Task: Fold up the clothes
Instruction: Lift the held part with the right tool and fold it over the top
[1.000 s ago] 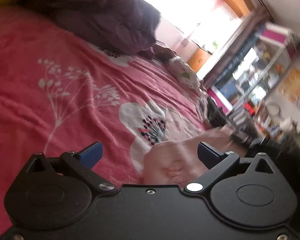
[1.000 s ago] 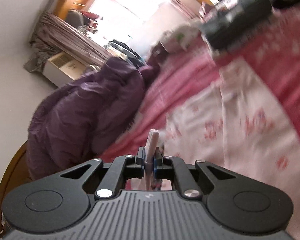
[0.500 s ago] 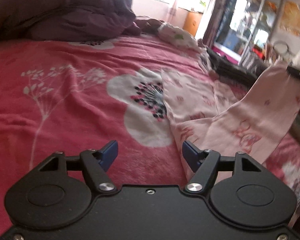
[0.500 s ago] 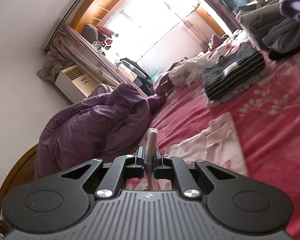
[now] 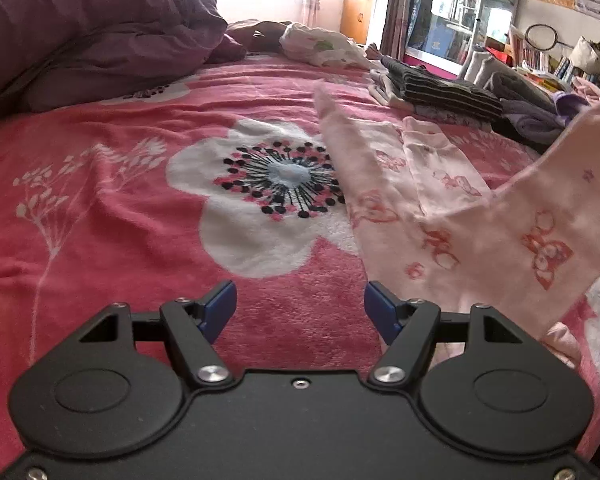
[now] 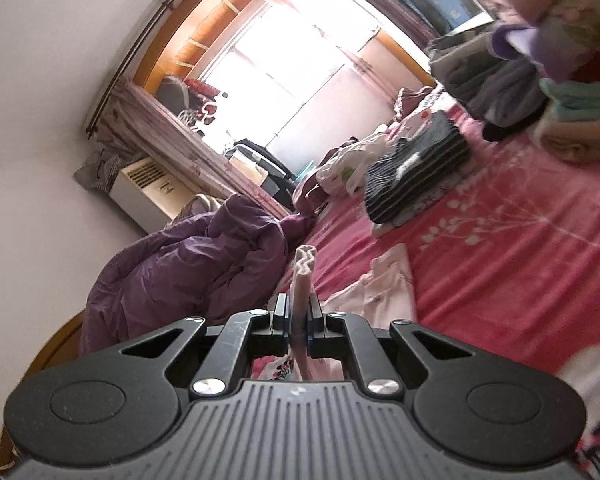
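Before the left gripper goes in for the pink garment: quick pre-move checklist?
1. Right gripper shut on pink garment: ok.
2. Left gripper open, nothing between its fingers: ok.
3. Garment's near edge within the left gripper's gap: not ok, it lies off to the right.
4. Garment flat on pink blanket: not ok, one part lifted.
5. Striped folded pile apart from the garment: ok.

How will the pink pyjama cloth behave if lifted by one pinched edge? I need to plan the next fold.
Probably floppy: the pink cloth sags from its raised end down to the blanket. Likely light, since the right gripper holds it up by a thin bunched edge. It may cling to the fuzzy blanket rather than slide.
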Available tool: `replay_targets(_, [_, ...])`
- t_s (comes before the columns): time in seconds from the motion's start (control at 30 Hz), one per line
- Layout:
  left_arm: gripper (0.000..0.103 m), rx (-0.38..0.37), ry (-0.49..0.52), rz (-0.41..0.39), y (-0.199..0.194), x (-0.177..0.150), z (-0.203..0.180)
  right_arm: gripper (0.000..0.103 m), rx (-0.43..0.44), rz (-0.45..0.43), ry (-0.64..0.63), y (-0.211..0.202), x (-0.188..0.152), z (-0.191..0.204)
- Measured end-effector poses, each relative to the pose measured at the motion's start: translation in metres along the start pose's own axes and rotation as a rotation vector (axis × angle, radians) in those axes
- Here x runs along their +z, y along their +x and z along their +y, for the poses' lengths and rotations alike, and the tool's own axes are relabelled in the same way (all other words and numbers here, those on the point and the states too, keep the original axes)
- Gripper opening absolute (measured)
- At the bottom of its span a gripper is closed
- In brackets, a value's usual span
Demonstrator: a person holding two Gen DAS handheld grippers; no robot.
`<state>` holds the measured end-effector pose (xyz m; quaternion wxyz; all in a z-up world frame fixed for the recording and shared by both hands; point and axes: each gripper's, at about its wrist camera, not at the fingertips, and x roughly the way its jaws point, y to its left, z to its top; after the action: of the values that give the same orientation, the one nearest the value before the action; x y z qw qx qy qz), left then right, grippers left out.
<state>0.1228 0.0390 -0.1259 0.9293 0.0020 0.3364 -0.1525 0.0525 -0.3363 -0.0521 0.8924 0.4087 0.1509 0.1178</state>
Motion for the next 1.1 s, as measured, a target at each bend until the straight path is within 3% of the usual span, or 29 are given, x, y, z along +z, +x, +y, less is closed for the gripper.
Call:
replay_targets(0.33, [0.070, 0.019, 0.049, -0.024, -0.003, 0.002, -0.009, 0.010, -0.102, 0.001, 0.076, -0.024, -0.021, -0.057])
replay_targets(0.53, [0.053, 0.002, 0.102, -0.053, -0.009, 0.007, -0.018, 0.010, -0.149, 0.011, 0.104, -0.020, -0.030, -0.084])
replay_targets(0.6, [0.033, -0.023, 0.141, -0.046, -0.006, 0.007, -0.025, 0.010, -0.156, 0.011, 0.107, -0.018, -0.029, -0.088])
replay_targets(0.7, [0.027, -0.086, 0.221, -0.035, -0.004, 0.002, -0.042, 0.010, -0.160, 0.011, 0.114, -0.016, -0.026, -0.091])
replay_targets(0.8, [0.027, -0.162, 0.300, -0.010, 0.000, -0.004, -0.060, 0.010, -0.166, 0.011, 0.121, -0.014, -0.023, -0.090])
replay_targets(0.93, [0.027, -0.216, 0.396, 0.102, 0.013, -0.015, -0.076, 0.010, -0.177, 0.014, 0.101, -0.009, -0.014, -0.082])
replay_targets(1.03, [0.027, -0.247, 0.392, 0.116, 0.011, -0.008, -0.073, 0.010, -0.165, 0.019, 0.080, -0.001, -0.006, -0.069])
replay_targets(1.1, [0.027, -0.290, 0.334, 0.094, 0.005, 0.000, -0.064, 0.010, -0.164, 0.026, 0.069, 0.008, 0.001, -0.060])
